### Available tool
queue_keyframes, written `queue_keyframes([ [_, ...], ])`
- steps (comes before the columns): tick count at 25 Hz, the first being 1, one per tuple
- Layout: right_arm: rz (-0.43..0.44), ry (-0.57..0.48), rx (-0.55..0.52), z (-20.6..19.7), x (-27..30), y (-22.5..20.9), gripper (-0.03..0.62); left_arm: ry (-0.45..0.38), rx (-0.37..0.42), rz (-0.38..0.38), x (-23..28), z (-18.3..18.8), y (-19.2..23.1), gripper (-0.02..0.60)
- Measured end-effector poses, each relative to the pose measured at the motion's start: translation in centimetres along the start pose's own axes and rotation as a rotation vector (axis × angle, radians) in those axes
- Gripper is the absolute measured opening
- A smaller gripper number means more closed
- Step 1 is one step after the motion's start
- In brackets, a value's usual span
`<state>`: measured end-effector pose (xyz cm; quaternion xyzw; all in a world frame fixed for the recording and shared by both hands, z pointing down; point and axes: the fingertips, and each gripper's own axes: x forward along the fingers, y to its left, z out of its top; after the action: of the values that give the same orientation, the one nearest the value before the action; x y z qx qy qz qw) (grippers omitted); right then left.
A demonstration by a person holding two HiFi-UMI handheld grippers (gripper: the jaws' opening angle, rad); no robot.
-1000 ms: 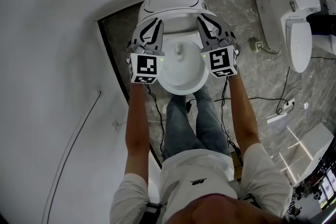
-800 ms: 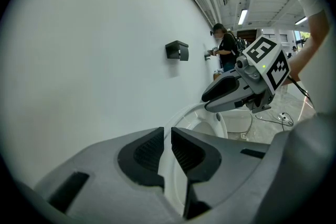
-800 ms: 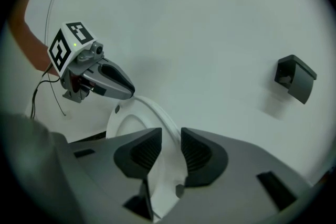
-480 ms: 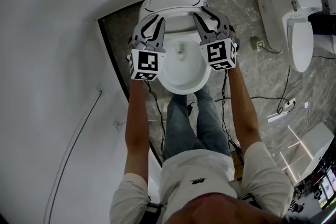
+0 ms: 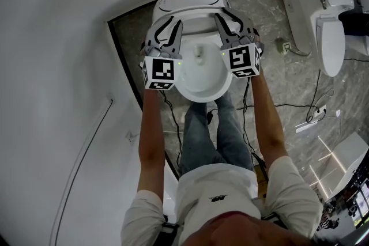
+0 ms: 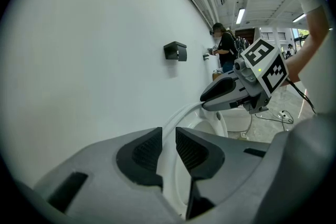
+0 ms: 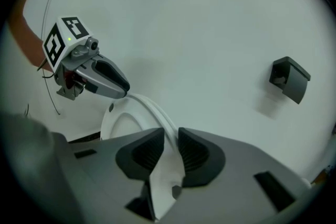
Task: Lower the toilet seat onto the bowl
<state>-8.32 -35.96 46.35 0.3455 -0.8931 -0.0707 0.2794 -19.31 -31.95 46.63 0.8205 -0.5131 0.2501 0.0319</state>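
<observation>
The white toilet seat (image 5: 192, 15) stands upright against the wall, above the open bowl (image 5: 200, 79). My left gripper (image 5: 166, 30) is at the seat's left edge and my right gripper (image 5: 232, 27) at its right edge. In the left gripper view the seat's thin rim (image 6: 181, 113) runs between the pads of the left gripper (image 6: 168, 136), which press on it. In the right gripper view the rim (image 7: 155, 110) fills the gap of the right gripper (image 7: 171, 139), whose jaws are closing on it.
A white wall runs along the left and behind the toilet. A black box (image 7: 289, 78) hangs on the wall. A second toilet (image 5: 324, 20) and cables (image 5: 311, 118) are on the marble floor to the right. A person (image 6: 226, 52) stands far off.
The right gripper has shifted slightly up toward the wall along the seat's right edge. The left gripper and the upright seat have hardly moved.
</observation>
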Motion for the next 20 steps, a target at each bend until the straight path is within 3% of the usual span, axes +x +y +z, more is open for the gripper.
queue_keyframes([
  [20,-0.028,-0.006,0.023,-0.6,-4.8,3.4,0.092,-0.015,0.001,-0.072,-3.6,-1.2,-3.0,0.098],
])
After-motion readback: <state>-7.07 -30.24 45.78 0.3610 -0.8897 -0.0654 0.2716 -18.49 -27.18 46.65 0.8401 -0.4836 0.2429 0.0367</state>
